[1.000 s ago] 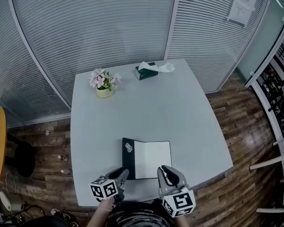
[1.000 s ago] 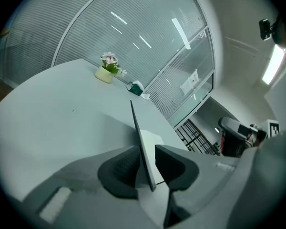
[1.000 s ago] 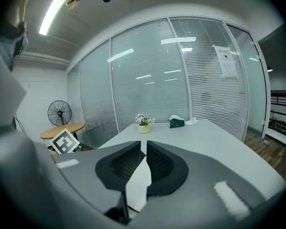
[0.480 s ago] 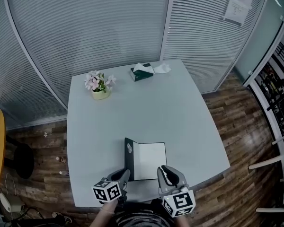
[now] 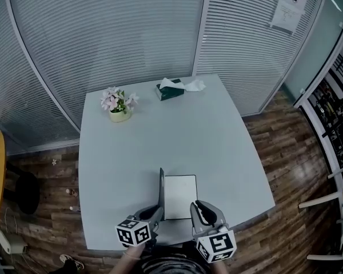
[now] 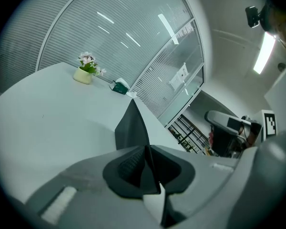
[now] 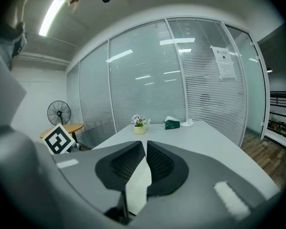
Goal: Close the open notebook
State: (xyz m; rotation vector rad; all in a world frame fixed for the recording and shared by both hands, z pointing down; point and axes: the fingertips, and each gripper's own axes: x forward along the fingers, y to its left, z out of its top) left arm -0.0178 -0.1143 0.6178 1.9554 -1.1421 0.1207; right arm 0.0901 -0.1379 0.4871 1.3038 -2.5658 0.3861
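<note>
The notebook [image 5: 180, 196] lies near the table's front edge with its white right page facing up. Its dark left cover [image 5: 161, 188] stands upright on edge. My left gripper [image 5: 156, 212] has just been closing and is now shut on that cover [image 6: 131, 128], which rises between the jaws of the left gripper [image 6: 146, 159]. My right gripper [image 5: 199, 209] sits over the notebook's near right corner. In the right gripper view the right gripper [image 7: 145, 159] has its jaws nearly together, with a white page [image 7: 137, 185] caught between them.
A small pot of pink flowers [image 5: 119, 104] and a green tissue box [image 5: 170, 89] stand at the far side of the pale table [image 5: 217, 147]. Glass walls with blinds run behind it. Wooden floor lies beyond the table's right and front edges.
The dark cover has swung up from lying flat on the left to standing upright. My left gripper has moved right and slightly up with it. The right gripper has hardly shifted.
</note>
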